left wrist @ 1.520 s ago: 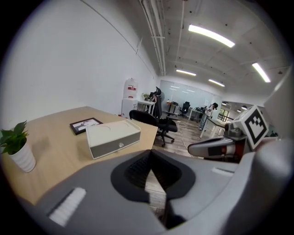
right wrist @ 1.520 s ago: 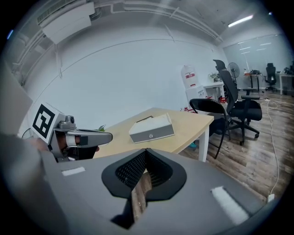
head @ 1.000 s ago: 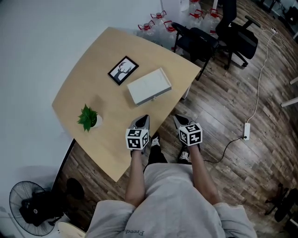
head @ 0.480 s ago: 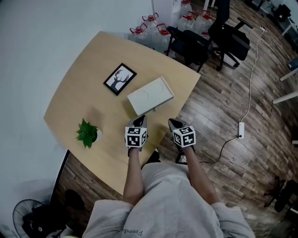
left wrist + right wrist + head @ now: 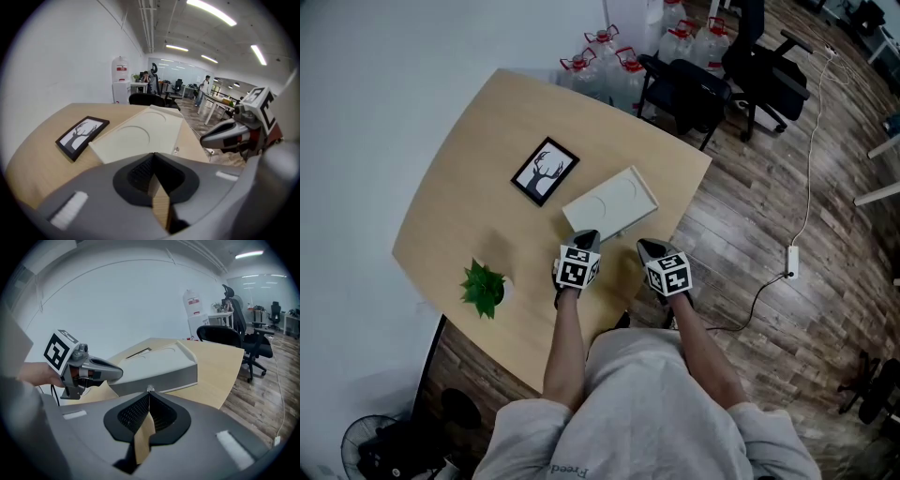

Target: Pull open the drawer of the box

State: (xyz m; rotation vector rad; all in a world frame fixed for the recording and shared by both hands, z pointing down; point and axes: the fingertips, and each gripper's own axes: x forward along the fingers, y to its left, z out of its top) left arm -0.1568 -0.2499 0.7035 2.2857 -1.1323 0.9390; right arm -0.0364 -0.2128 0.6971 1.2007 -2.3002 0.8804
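While box [image 5: 609,203] sits closed mid-frame, L gripper [image 5: 586,236] & R gripper [image 5: 643,247] hover pressed shut, empty.
Both just below box, by table's [image 5: 469,187] lower-right edge.

A plain white wall [image 5: 366,112] stands behind the pale wooden table with a curved edge [image 5: 459,178]. On the dark wooden plank floor [image 5: 769,187] stand black office chairs [image 5: 689,89], and a white power strip [image 5: 791,262] lies there. Long ceiling lamps [image 5: 211,11] are lit.

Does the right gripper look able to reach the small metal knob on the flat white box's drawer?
Probably yes: the small metal knob on the flat white box sits just ahead of the right gripper, nothing between. Its jaws are together, so they must open first.
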